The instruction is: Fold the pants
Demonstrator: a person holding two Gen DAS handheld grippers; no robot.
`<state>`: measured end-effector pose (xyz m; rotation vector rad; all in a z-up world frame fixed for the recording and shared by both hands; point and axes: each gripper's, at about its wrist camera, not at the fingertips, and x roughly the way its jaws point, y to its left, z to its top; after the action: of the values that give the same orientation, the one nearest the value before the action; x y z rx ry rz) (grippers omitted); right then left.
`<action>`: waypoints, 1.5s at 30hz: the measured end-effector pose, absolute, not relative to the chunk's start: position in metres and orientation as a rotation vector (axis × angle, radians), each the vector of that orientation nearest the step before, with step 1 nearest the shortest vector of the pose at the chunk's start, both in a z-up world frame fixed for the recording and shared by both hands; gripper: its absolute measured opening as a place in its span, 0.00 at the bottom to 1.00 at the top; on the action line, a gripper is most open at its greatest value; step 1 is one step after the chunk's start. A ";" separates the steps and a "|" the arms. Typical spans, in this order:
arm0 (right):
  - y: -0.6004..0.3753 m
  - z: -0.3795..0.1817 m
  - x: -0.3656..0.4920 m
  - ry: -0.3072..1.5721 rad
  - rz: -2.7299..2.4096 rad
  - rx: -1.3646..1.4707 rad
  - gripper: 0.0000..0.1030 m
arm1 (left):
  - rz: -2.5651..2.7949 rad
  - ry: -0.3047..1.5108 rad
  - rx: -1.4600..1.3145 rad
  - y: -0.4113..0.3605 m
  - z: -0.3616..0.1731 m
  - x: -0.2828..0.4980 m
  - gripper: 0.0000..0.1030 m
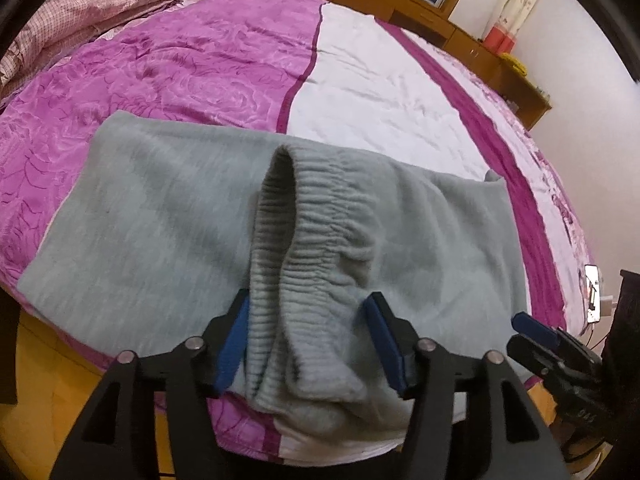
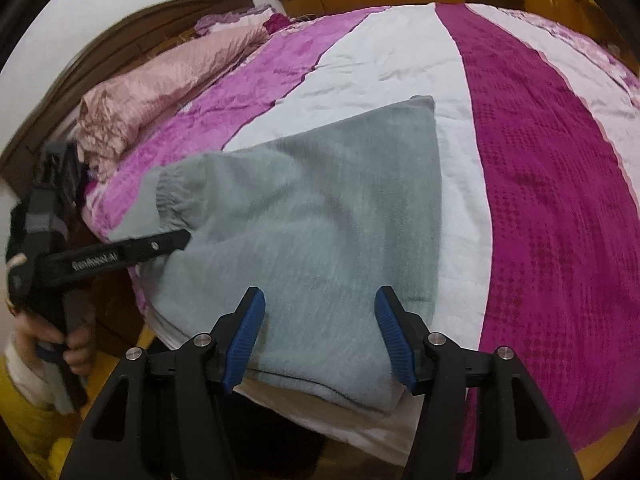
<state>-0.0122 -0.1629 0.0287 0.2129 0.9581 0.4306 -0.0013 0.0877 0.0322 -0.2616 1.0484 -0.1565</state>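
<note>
The pants (image 1: 168, 216) lie folded at the near edge of the bed (image 1: 380, 88). The left claw (image 1: 308, 344) stands wide around the raised waistband (image 1: 320, 216); the right claw (image 2: 320, 336) hovers wide. The waistband may flop and undo the fold, or the pants slide off the edge.

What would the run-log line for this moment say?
pants: grey, partly folded on bed | left gripper: open, straddling ribbed waistband | right gripper: open over pants' near edge
</note>
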 end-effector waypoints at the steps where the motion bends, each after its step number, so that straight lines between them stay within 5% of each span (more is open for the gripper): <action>1: -0.165 0.030 -0.013 0.955 0.433 0.230 0.50 | -0.154 1.040 -0.262 0.087 0.032 -0.002 0.59; 8: -0.173 0.038 -0.015 0.926 0.409 0.252 0.50 | -0.157 1.022 -0.264 0.088 0.031 -0.004 0.58; 13: -0.176 0.043 -0.017 0.904 0.396 0.251 0.50 | -0.097 1.004 -0.314 0.095 0.038 -0.013 0.28; 17: -0.180 0.048 -0.016 0.889 0.388 0.262 0.50 | -0.101 0.965 -0.274 0.088 0.051 -0.022 0.16; 35: -0.190 0.072 -0.018 0.815 0.333 0.268 0.50 | -0.261 0.779 -0.166 0.103 0.156 -0.023 0.14; 45: -0.163 0.062 -0.014 0.855 0.363 0.192 0.50 | -0.124 0.818 -0.165 0.173 0.150 -0.013 0.14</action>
<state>-0.0141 -0.1633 0.0621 0.1923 0.8555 0.3628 -0.0125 0.1732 0.1495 -0.1647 0.8182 -0.1241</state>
